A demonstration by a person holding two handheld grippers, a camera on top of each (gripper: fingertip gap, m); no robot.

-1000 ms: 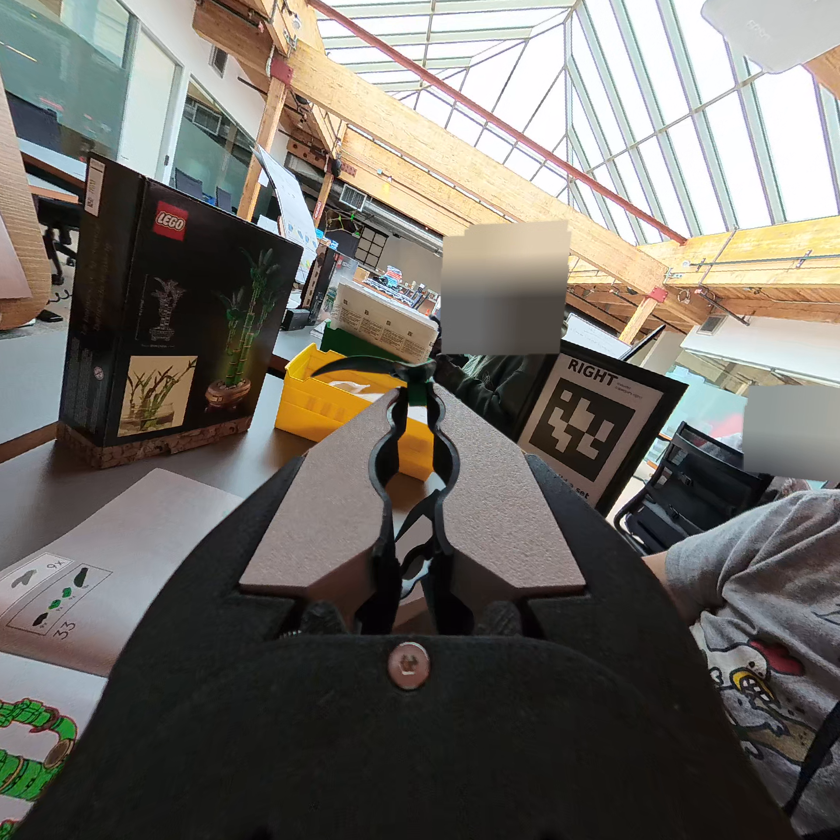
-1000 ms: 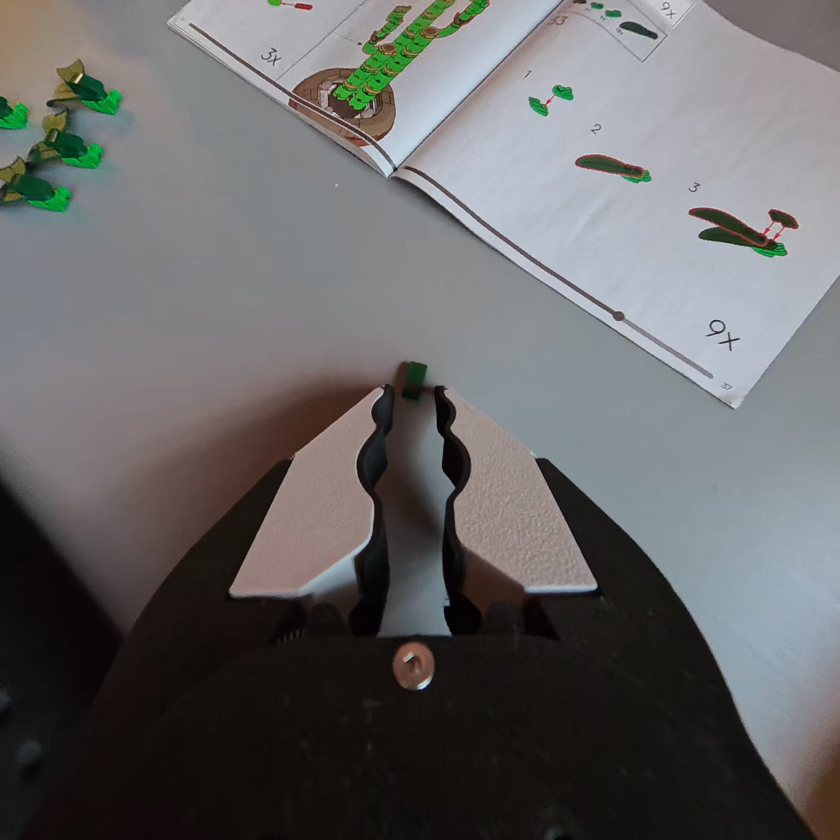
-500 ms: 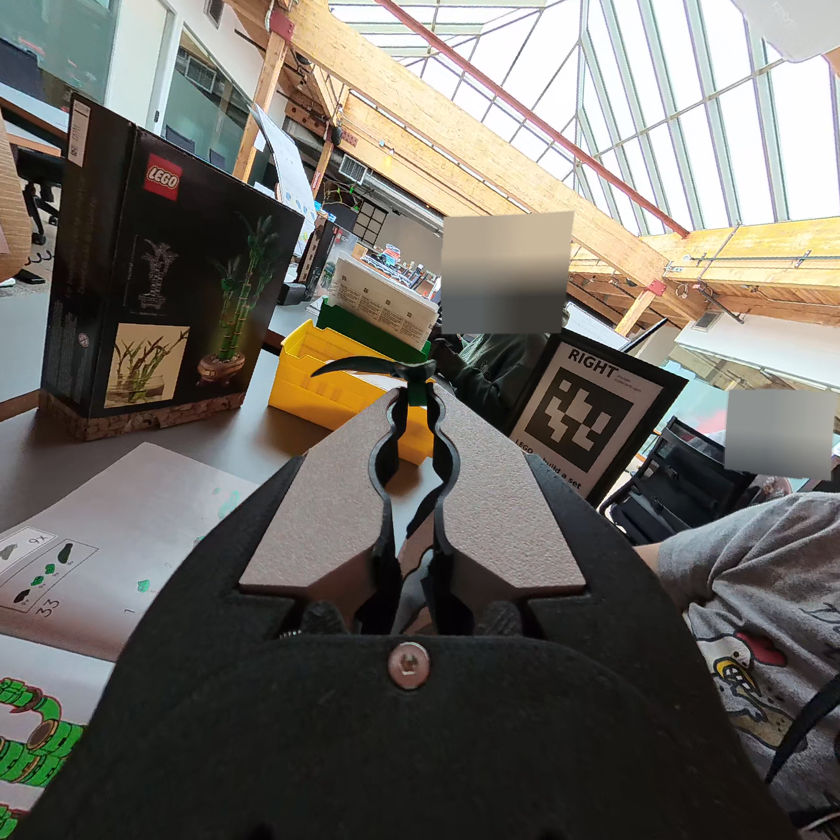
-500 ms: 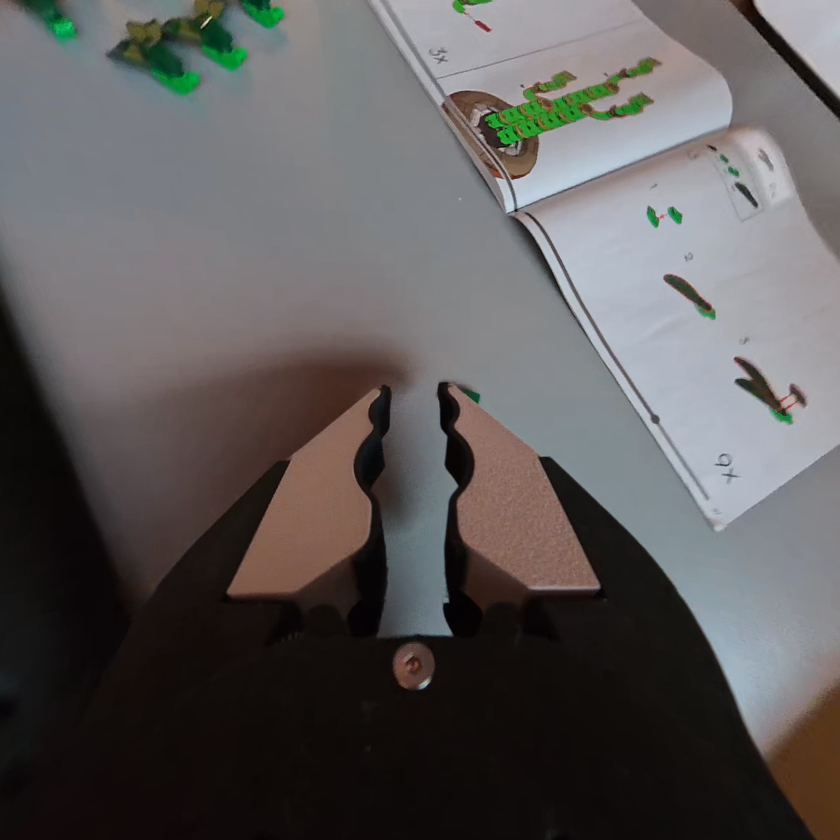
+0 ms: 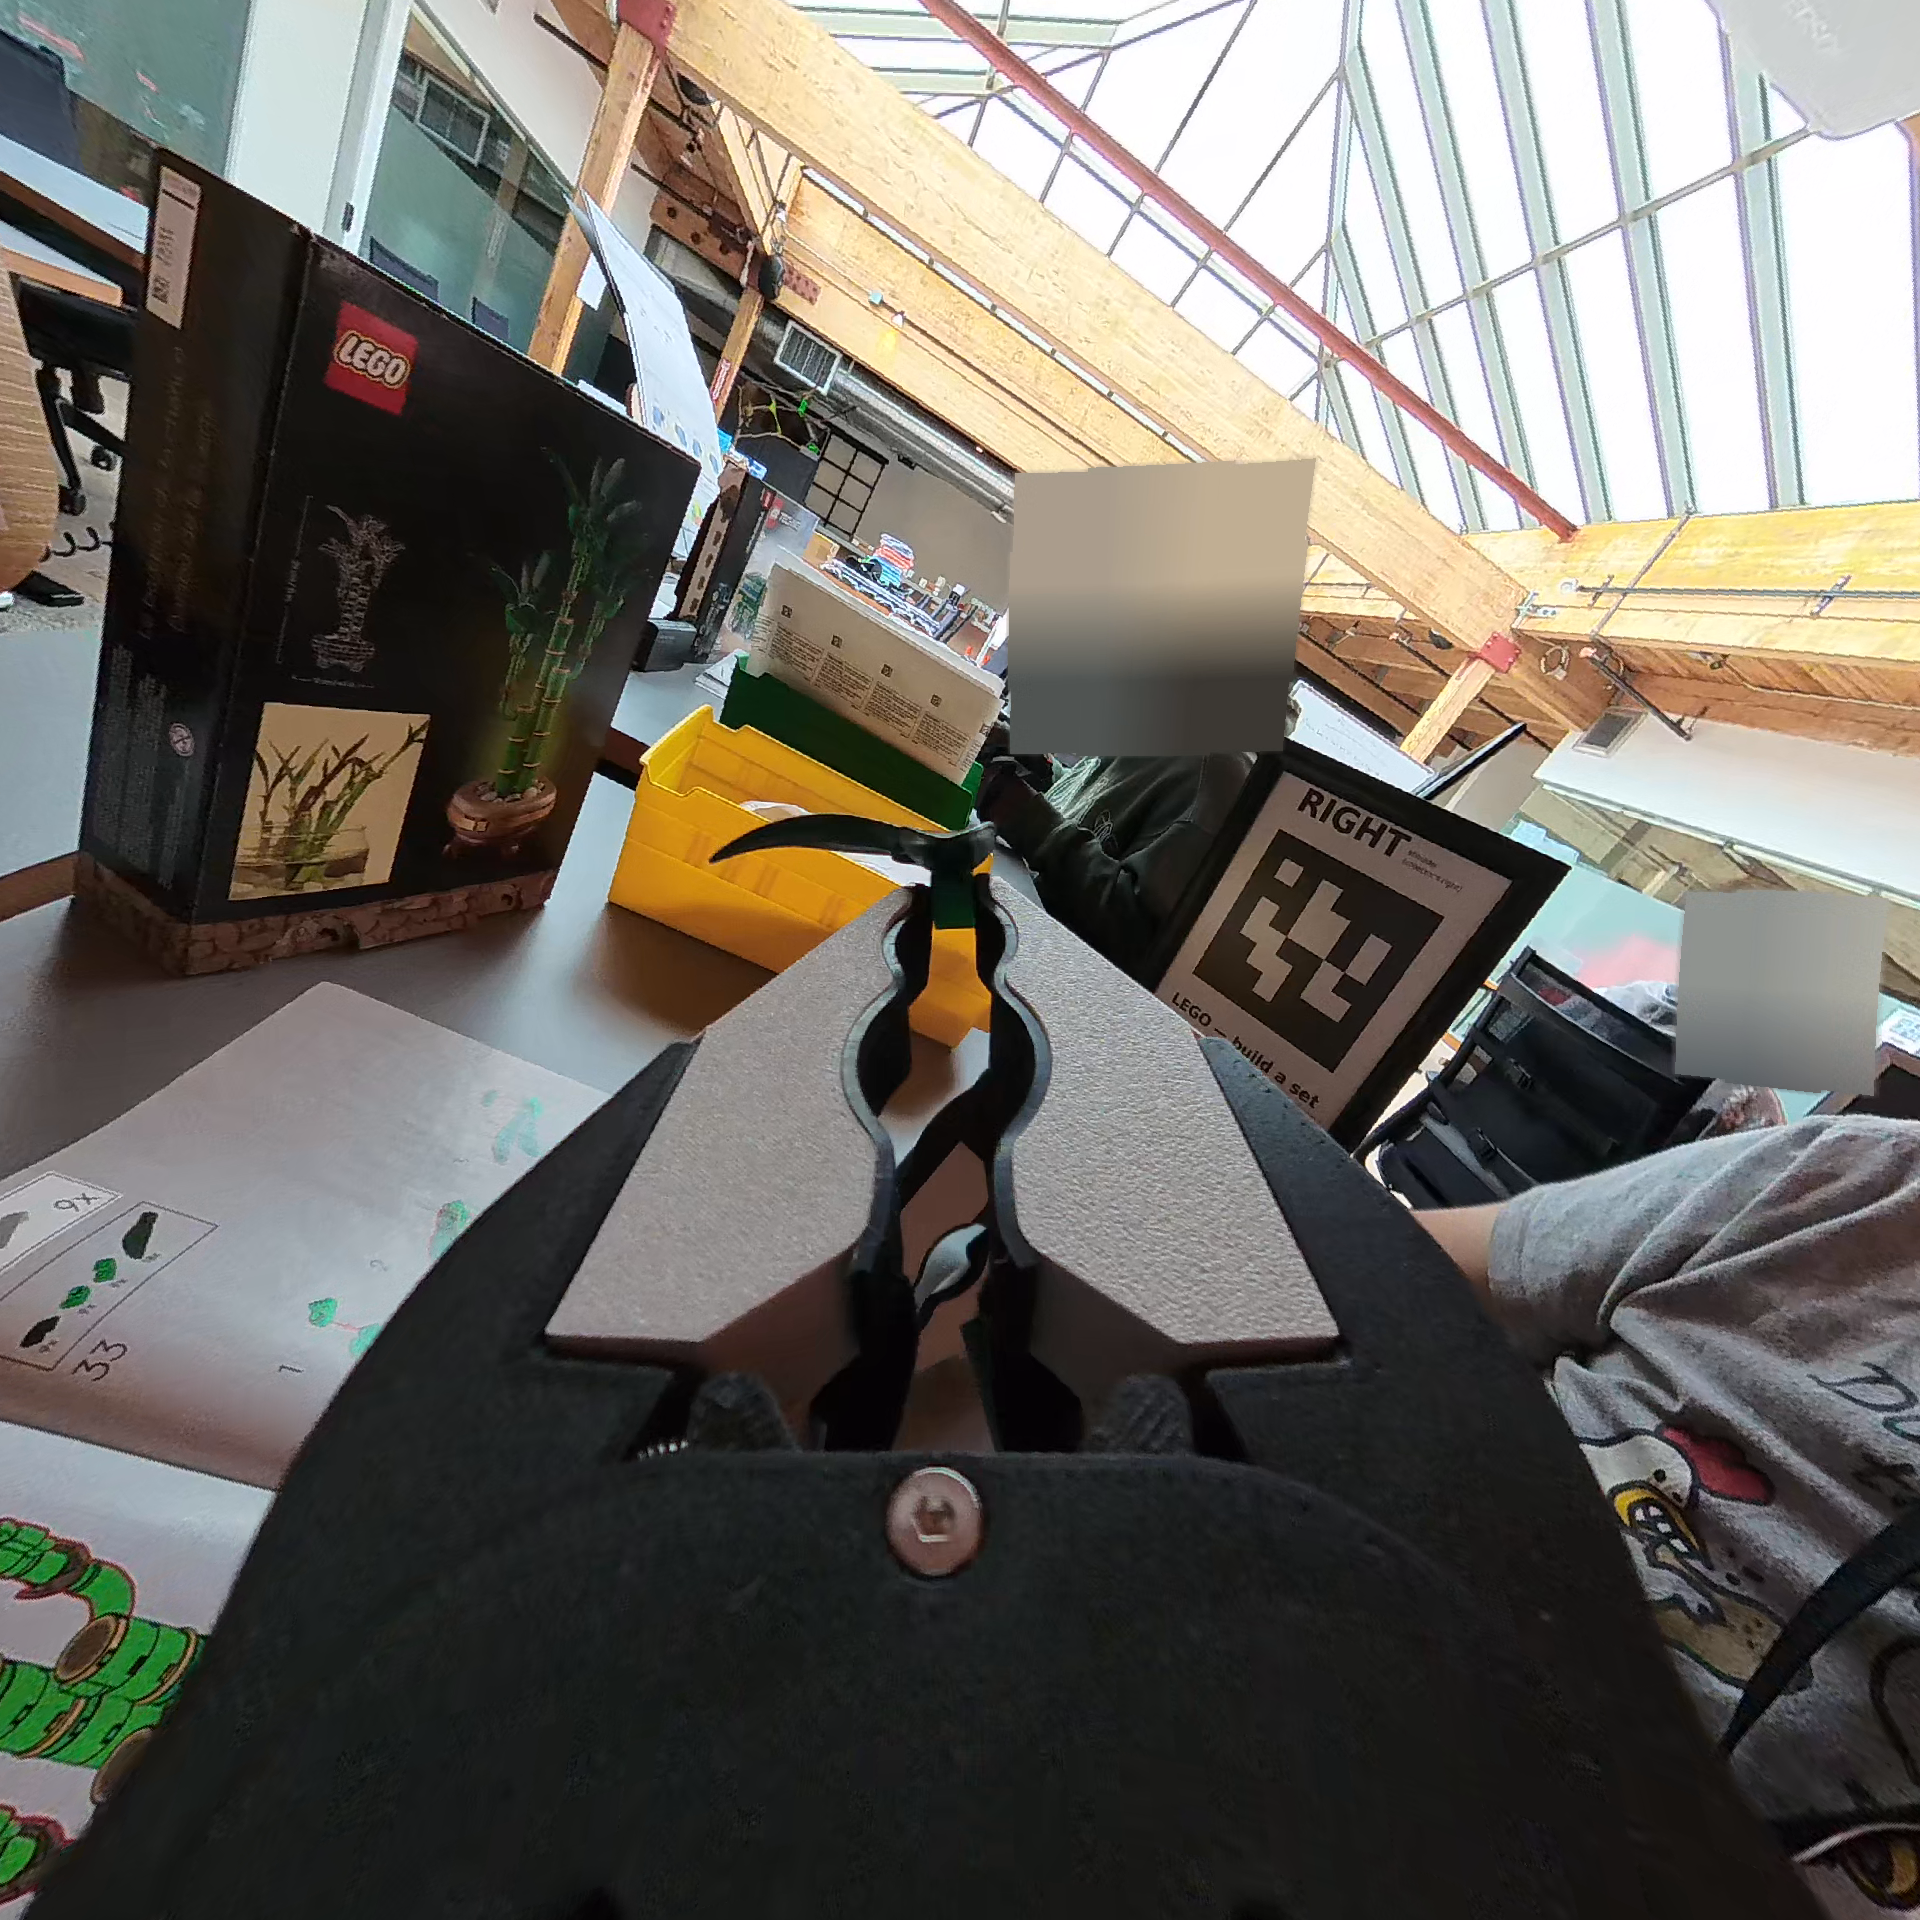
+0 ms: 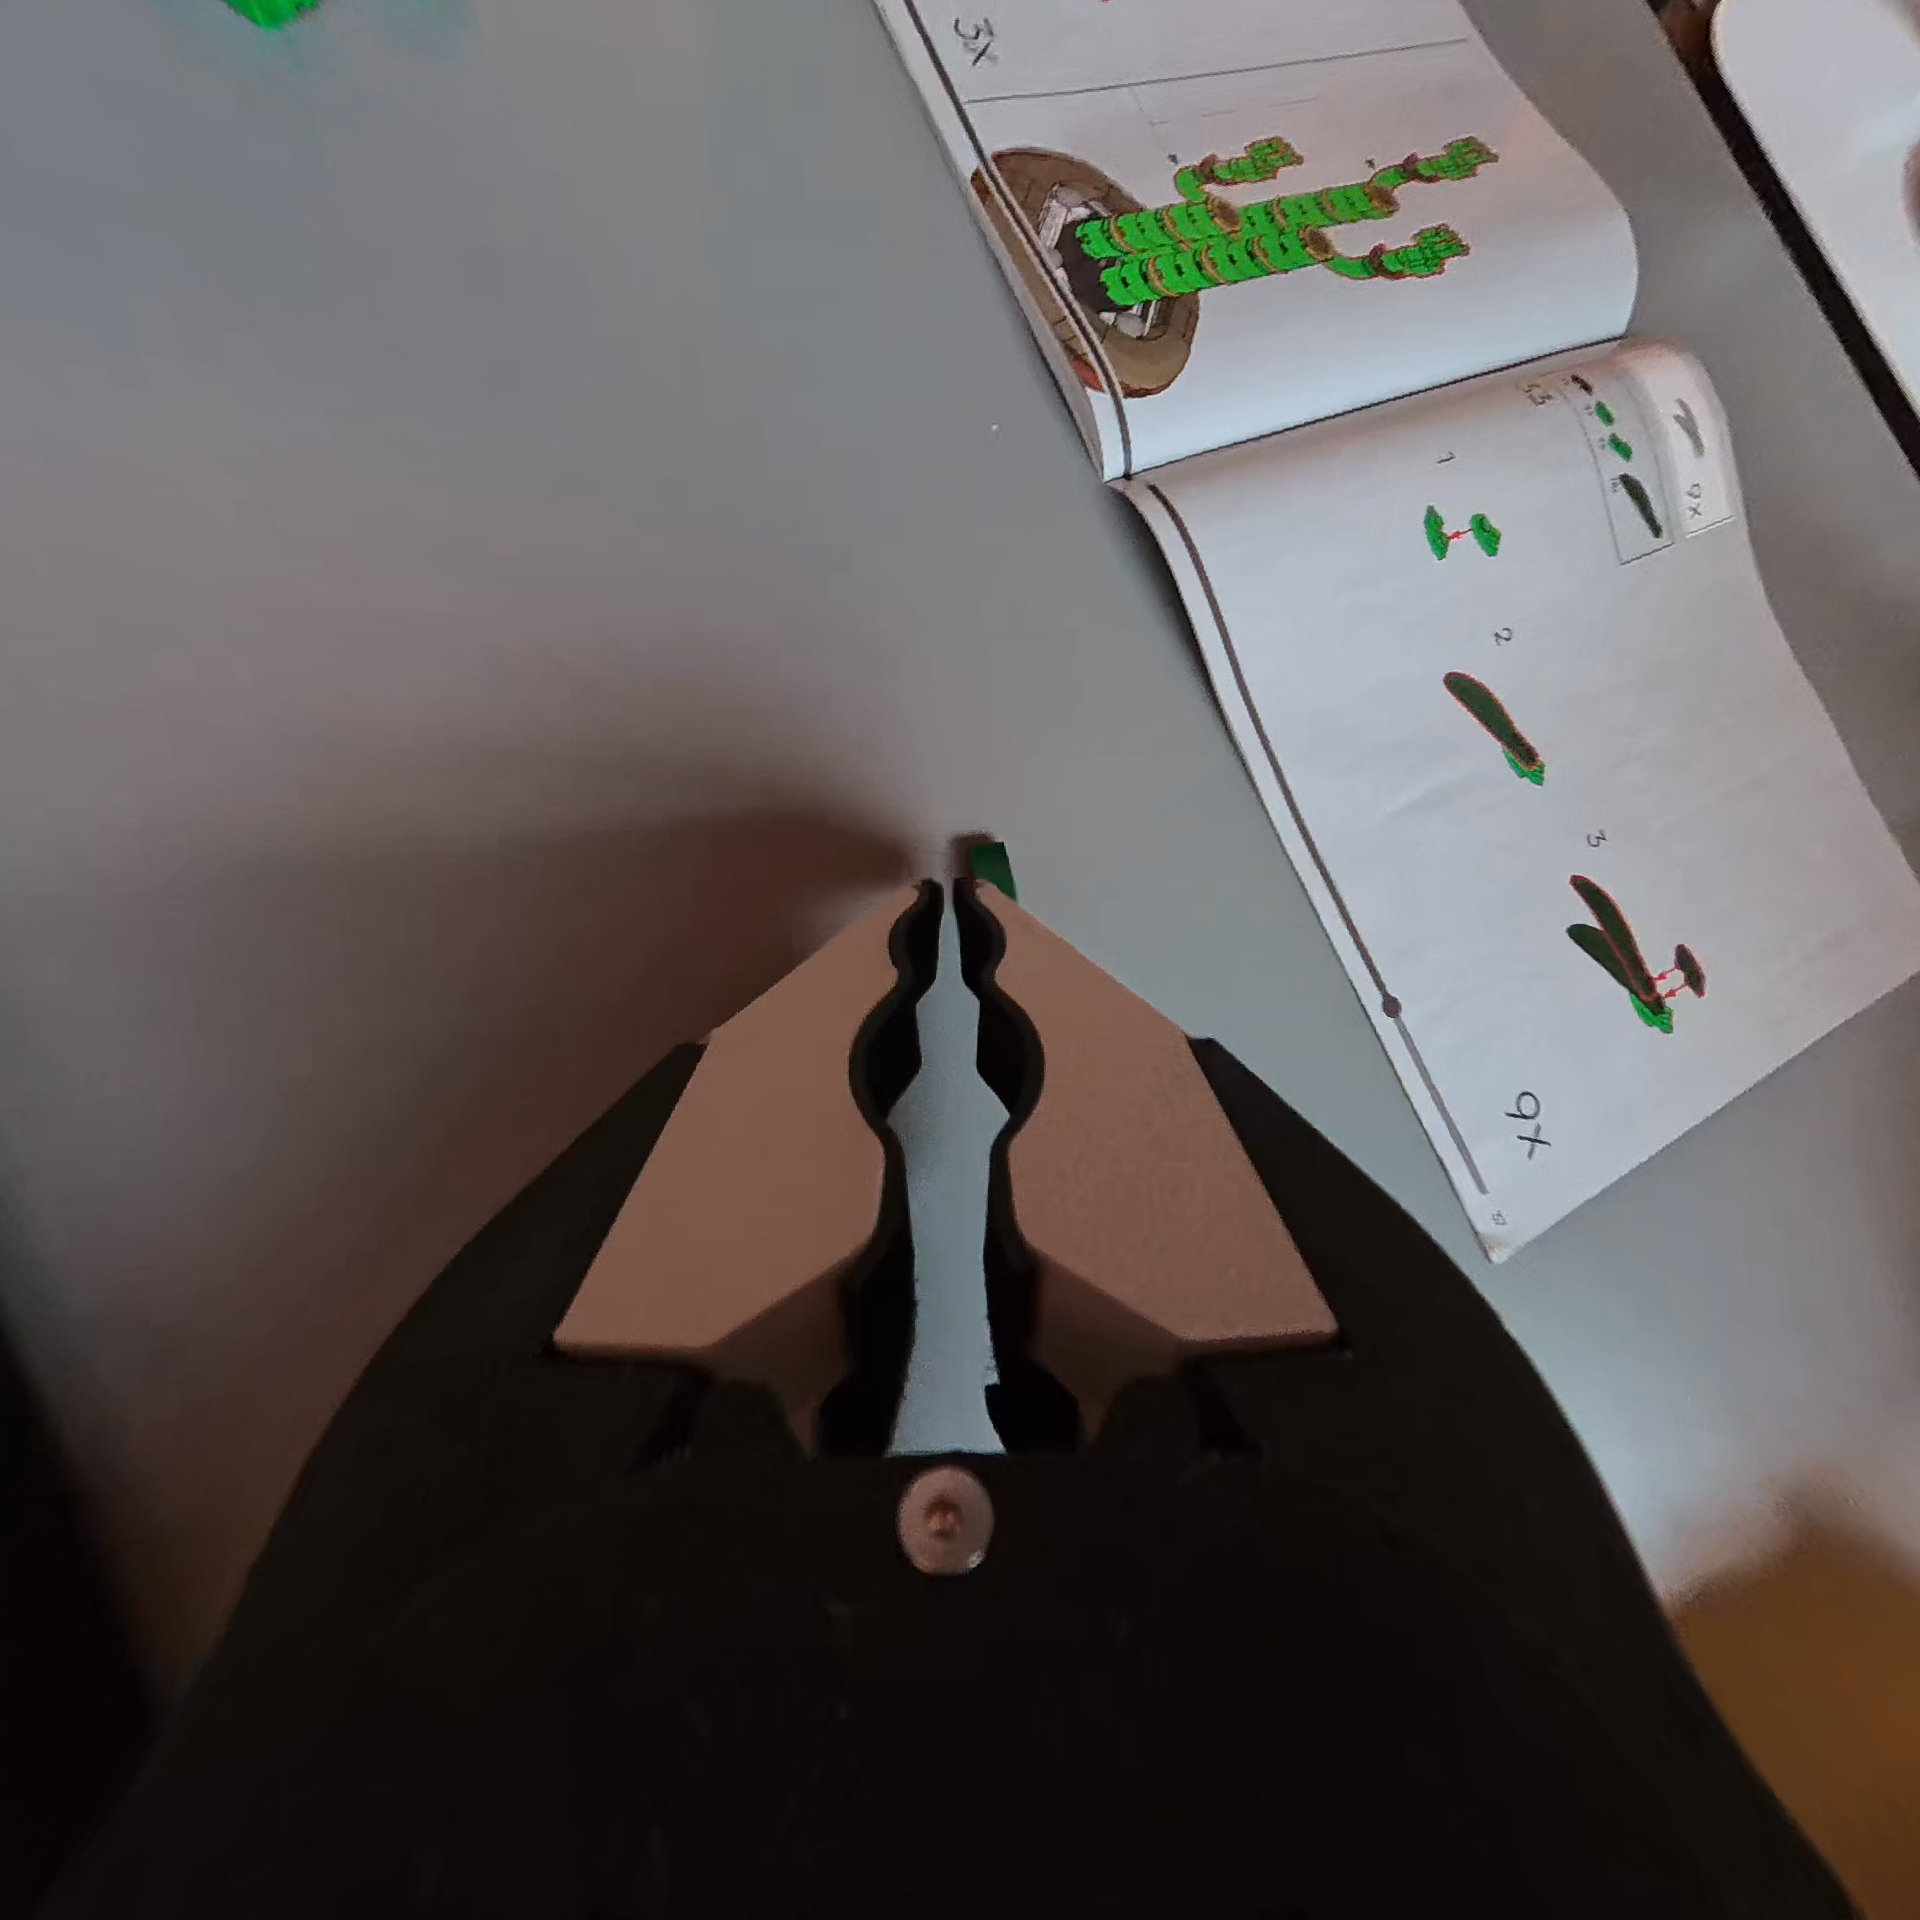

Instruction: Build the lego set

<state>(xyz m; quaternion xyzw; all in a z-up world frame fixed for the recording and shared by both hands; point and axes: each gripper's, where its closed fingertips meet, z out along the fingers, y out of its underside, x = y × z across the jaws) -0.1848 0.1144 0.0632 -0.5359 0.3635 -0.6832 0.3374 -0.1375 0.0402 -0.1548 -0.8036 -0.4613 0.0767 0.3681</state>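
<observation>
My left gripper (image 5: 948, 902) is shut on a small green lego piece (image 5: 952, 906) with a dark curved leaf (image 5: 821, 831) on top, held up above the table. My right gripper (image 6: 941, 889) hangs low over the grey table (image 6: 520, 468), its jaws closed to a thin slit with nothing between them. A small green piece (image 6: 992, 868) lies on the table just past the right fingertip (image 6: 971, 904). The open instruction booklet (image 6: 1455, 727) lies to the right; it also shows in the left wrist view (image 5: 260, 1195).
The black set box (image 5: 364, 623) stands at the back left, with a yellow bin (image 5: 748, 831) and a green bin (image 5: 852, 748) behind my left gripper. A framed marker sign (image 5: 1340, 945) and a person's grey sleeve (image 5: 1714, 1351) are on the right. A bright green piece (image 6: 272, 8) sits far left. The left gripper's tips are roughly 25 centimeters from the right gripper's.
My right gripper's jaws have closed from open to a thin slit, and it has swung so the small green piece now sits by its right fingertip. The left gripper keeps holding the leaf piece.
</observation>
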